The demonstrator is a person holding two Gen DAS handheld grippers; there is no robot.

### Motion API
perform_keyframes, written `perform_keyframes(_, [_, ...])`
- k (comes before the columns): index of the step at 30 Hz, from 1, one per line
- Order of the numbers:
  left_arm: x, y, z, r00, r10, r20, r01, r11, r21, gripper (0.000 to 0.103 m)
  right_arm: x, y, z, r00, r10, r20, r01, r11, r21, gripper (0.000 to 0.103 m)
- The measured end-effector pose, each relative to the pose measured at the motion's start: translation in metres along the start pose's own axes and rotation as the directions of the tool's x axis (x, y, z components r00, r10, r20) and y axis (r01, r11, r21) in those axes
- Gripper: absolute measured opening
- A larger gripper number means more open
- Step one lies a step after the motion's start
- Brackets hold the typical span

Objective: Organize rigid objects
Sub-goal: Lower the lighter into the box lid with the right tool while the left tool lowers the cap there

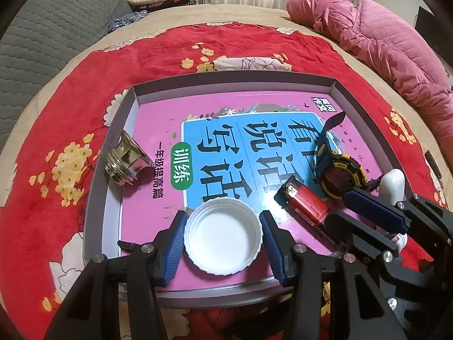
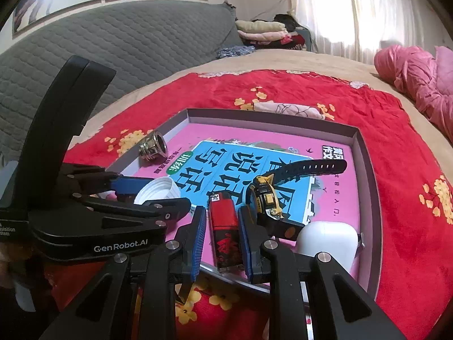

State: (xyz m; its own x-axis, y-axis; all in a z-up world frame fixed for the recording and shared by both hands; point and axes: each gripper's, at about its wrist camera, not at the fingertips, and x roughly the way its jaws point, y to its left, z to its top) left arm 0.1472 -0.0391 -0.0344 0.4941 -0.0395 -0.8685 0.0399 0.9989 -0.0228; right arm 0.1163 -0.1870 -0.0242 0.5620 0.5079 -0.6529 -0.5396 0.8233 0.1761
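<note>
- A bed (image 1: pixel 254 11) is carrying a red floral blanket (image 1: pixel 70 107), with a pink quilted jacket (image 1: pixel 382 42) lying at its far right.
- A shallow grey tray (image 1: pixel 136 96) is sitting on the blanket, holding a pink book (image 1: pixel 158 130) flat inside it.
- A blue and yellow wristwatch (image 2: pixel 266 195) is lying on the book's right side, beside a white rounded object (image 2: pixel 325 238).
- The left gripper (image 1: pixel 223 226) is holding its fingers around a white cap (image 1: pixel 223 235) lying open side up near the tray's front edge; whether the fingers are pressing it cannot be told.
- The right gripper (image 2: pixel 222 229) is closing its fingers on a red lighter (image 2: pixel 225 232).
- A shiny metal fitting (image 1: pixel 127 161) is lying on its side at the tray's left wall.
</note>
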Motion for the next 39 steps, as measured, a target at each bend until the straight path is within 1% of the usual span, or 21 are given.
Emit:
perform_keyframes(26, [-0.004, 0.006, -0.002, 1.000, -0.023, -0.009, 0.023, 0.999, -0.038, 0.052, -0.001, -0.001, -0.001, 1.000, -0.010, 0.003, 0.010, 1.000, 0.009, 0.026])
perform_keyframes(30, [-0.008, 0.007, -0.001, 1.000, -0.026, 0.000, 0.026, 0.999, -0.045, 0.052, -0.002, -0.002, -0.001, 1.000, -0.016, 0.007, 0.016, 1.000, 0.009, 0.027])
perform_keyframes(32, [-0.012, 0.008, -0.001, 0.999, -0.032, 0.006, 0.032, 0.998, -0.053, 0.052, -0.004, -0.002, -0.002, 1.000, -0.016, 0.011, 0.016, 1.000, 0.009, 0.032])
perform_keyframes(34, [-0.015, 0.008, 0.000, 0.999, -0.032, 0.014, 0.033, 0.998, -0.055, 0.052, -0.006, -0.002, -0.002, 1.000, -0.017, 0.017, 0.017, 1.000, 0.009, 0.035])
perform_keyframes(39, [-0.022, 0.009, -0.001, 0.999, -0.037, 0.024, 0.038, 0.998, -0.056, 0.052, -0.014, 0.000, -0.002, 0.999, -0.025, 0.038, 0.025, 1.000, 0.004, 0.037])
